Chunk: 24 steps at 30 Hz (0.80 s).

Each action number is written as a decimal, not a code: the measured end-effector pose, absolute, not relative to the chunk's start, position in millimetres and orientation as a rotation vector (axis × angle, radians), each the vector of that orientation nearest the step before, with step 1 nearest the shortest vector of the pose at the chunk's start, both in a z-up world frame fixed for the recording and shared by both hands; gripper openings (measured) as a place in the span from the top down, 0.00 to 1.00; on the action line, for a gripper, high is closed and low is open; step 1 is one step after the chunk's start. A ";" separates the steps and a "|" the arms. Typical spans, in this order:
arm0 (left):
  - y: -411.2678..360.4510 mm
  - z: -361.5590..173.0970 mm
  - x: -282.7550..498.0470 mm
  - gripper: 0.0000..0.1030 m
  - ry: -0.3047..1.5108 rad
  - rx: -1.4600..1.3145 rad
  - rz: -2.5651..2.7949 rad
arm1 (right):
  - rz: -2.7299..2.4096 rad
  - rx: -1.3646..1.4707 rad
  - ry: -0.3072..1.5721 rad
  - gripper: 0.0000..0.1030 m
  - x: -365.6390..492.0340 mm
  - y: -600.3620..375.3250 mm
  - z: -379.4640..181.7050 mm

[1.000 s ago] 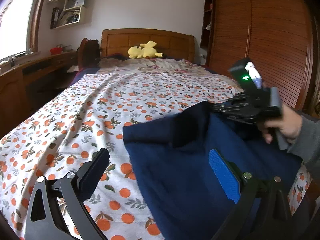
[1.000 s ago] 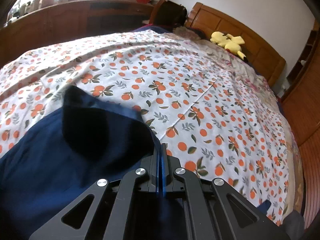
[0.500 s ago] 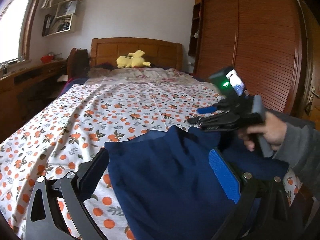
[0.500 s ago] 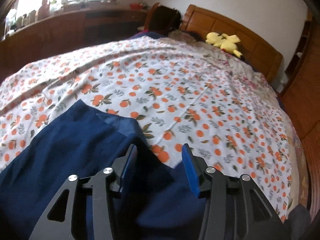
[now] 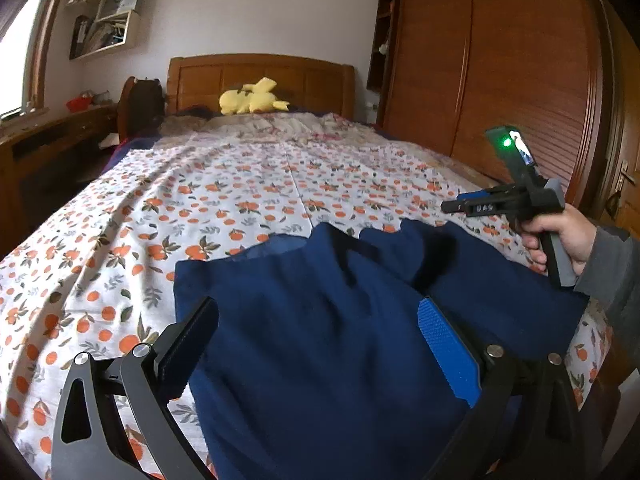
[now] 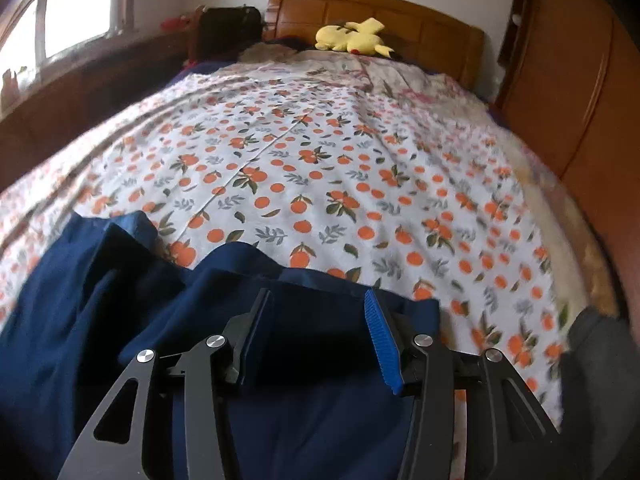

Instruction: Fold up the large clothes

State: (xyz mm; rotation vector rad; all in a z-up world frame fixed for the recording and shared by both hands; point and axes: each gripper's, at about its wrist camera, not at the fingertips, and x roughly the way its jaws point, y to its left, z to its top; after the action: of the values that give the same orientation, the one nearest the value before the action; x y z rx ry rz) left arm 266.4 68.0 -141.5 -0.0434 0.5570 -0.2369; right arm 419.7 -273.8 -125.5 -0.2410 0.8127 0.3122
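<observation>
Fingers (image 6: 378,336) apart over navy garment (image 5: 320,320), its near end out of frame.

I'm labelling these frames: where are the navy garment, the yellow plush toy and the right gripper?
navy garment (image 5: 320,320): left wrist view, flat middle of the cloth.
yellow plush toy (image 6: 352,40): right wrist view, its body.
right gripper (image 6: 316,336): right wrist view, midway between the fingertips.

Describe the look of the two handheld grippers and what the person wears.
Both the left gripper and the right gripper have black frames with silver bolts and ribbed blue pads. The right carries a module with a green light. A grey sleeve is visible.
</observation>
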 end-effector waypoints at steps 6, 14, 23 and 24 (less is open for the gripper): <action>67.1 -147.1 272.1 0.03 0.570 -0.037 -0.233 | 0.436 -0.215 0.842 0.56 410.3 -241.2 -130.4; 68.8 -148.2 272.0 0.03 0.570 -0.039 -0.234 | 0.425 -0.281 0.949 0.97 424.5 -192.5 -159.5; 69.4 -151.3 272.3 0.03 0.580 -0.029 -0.233 | 0.279 -0.226 0.920 0.97 464.0 -211.0 -164.2; 69.5 -151.3 272.2 0.03 0.579 -0.029 -0.233 | 0.279 -0.212 0.930 0.95 464.6 -216.1 -164.6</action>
State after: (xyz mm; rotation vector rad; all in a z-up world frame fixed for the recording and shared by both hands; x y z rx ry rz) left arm 272.2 69.5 -151.3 -0.0293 0.5792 -0.2335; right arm 464.6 -216.1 -164.6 -0.2123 0.9297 0.2793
